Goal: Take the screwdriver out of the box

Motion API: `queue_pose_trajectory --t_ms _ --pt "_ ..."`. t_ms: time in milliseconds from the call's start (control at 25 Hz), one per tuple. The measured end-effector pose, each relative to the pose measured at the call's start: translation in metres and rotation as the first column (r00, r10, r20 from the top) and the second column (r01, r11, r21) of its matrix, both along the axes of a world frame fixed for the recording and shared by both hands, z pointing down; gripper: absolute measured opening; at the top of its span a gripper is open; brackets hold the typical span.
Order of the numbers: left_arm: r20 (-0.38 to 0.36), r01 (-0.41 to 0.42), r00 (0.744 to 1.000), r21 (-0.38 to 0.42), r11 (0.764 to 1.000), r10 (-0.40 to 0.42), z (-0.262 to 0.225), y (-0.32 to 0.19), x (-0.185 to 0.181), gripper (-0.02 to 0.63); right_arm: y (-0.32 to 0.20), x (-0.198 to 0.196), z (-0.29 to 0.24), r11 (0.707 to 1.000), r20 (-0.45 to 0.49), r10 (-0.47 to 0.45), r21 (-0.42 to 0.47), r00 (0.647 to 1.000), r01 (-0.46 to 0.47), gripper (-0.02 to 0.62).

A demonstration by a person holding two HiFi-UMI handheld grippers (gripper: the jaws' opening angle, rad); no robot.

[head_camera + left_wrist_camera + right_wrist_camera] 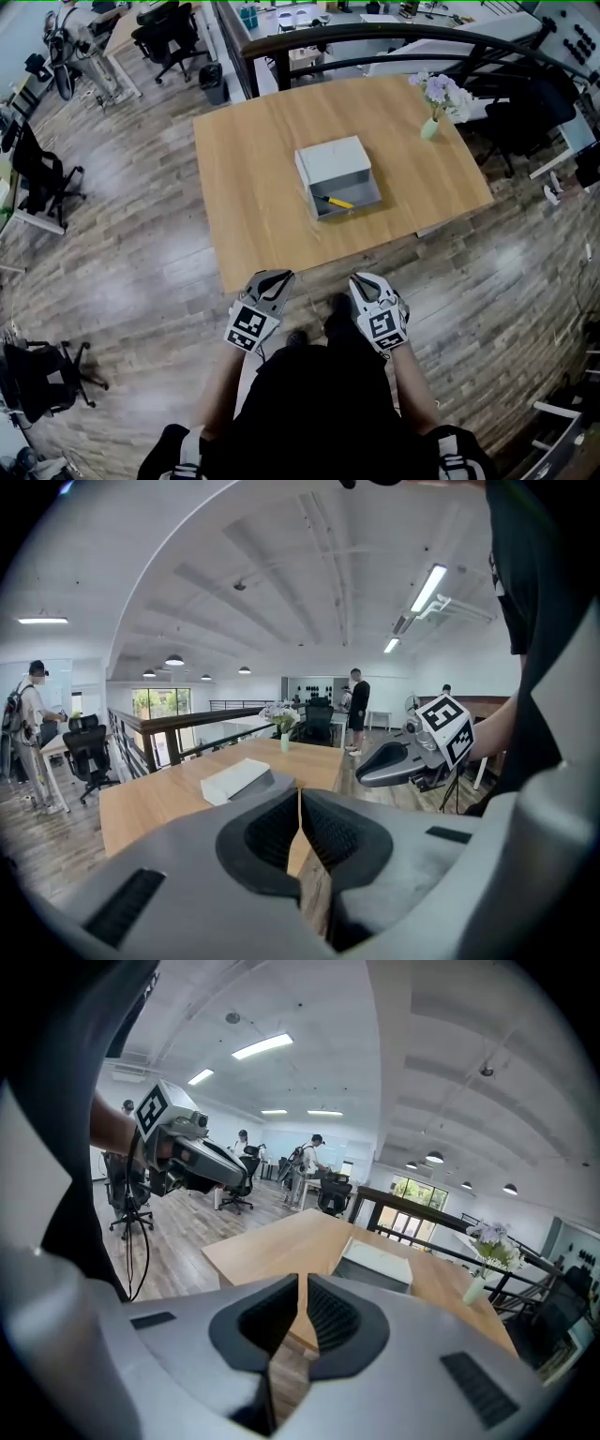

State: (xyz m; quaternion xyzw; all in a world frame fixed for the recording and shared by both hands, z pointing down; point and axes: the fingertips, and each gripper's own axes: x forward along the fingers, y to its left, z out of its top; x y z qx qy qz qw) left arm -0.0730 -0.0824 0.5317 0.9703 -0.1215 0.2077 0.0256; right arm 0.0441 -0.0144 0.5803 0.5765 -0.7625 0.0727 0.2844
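A grey box (337, 176) lies open on the wooden table (253, 169), its lid raised at the back. Inside it rests a screwdriver (335, 201) with a yellow handle. Both grippers hang off the table's near edge, close to the person's body. My left gripper (272, 279) is shut with nothing in it, and so is my right gripper (366, 281). In the left gripper view the box (237, 779) shows past the shut jaws, with the right gripper (375, 764) to the side. The right gripper view has the box (377, 1264) ahead and the left gripper (234, 1168) at upper left.
A small vase of pale flowers (439, 101) stands at the table's far right corner. Black railing (394, 42) runs behind the table. Office chairs (42, 178) and desks stand to the left. People (356, 710) stand farther off in the room.
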Motion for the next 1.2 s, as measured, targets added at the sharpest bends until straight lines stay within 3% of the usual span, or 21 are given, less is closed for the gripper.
queue_pose_trajectory --t_ms 760,1200 --pt "0.005 0.205 0.979 0.017 0.979 -0.205 -0.006 -0.033 0.085 0.028 -0.068 0.097 -0.002 0.976 -0.006 -0.218 0.005 0.976 0.218 0.046" --pt "0.034 0.263 0.964 0.045 0.964 -0.265 -0.009 -0.030 0.130 0.028 -0.075 0.146 0.011 0.963 0.032 -0.270 0.003 0.962 0.270 0.046"
